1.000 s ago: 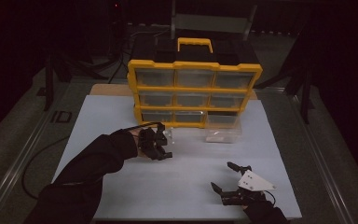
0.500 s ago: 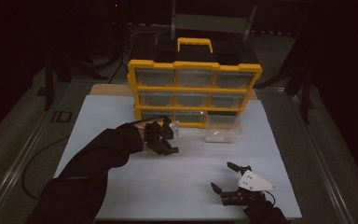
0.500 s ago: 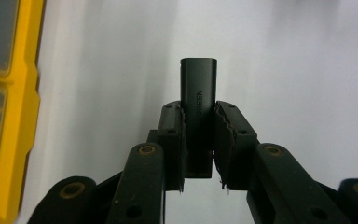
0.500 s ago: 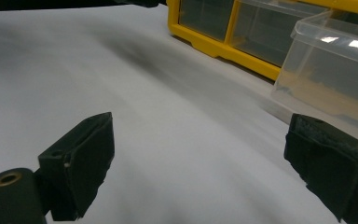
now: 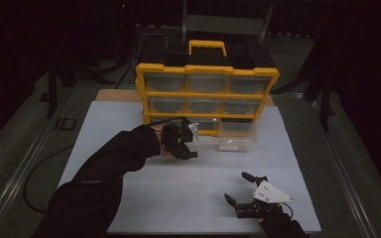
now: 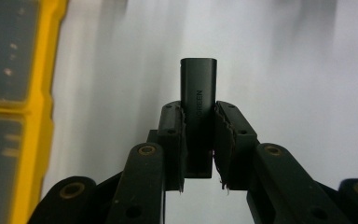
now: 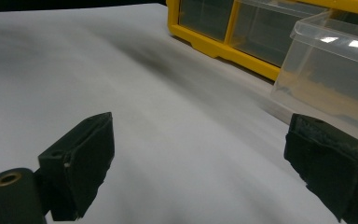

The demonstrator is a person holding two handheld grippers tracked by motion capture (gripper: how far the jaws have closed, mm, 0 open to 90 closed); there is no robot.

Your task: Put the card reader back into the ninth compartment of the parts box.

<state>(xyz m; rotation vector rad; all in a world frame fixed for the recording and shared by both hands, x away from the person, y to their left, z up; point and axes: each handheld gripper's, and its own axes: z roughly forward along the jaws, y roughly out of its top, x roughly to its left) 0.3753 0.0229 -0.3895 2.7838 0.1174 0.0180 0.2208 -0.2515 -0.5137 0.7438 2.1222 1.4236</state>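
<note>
Although clamped just as before on the small black block (image 6: pixel 198 102), now stands nearer the yellow organizer (image 5: pixel 207 91) than a second ago — meaning the left gripper (image 5: pixel 181 141), lifted off the middle of the white mat (image 5: pixel 129 119) and brought up to the bottom row of drawers. Jaws narrow, pads pressed on both sides of the block, with its upper half sticking out past the tips and lettering down one face. Held clear of the mat, then, not resting on it. Close by the gripper's tip, something clear at the bottom row, possibly a drawer pulled partway out, but too dim to say for sure. Further right, lying loose on the mat in front of the organizer, a clear drawer (image 5: pixel 237 144), apart from both grippers. No change at the right gripper (image 5: pixel 245 191): parked at the near edge, jaws spread wide, nothing between them, pointing toward that clear drawer. Judging from the shift: carrying stage nearly over, delivery into a compartment likely next. Calls for lining the block up over an open bin before letting go — risks a bump against the yellow frame if brought in too low.
</note>
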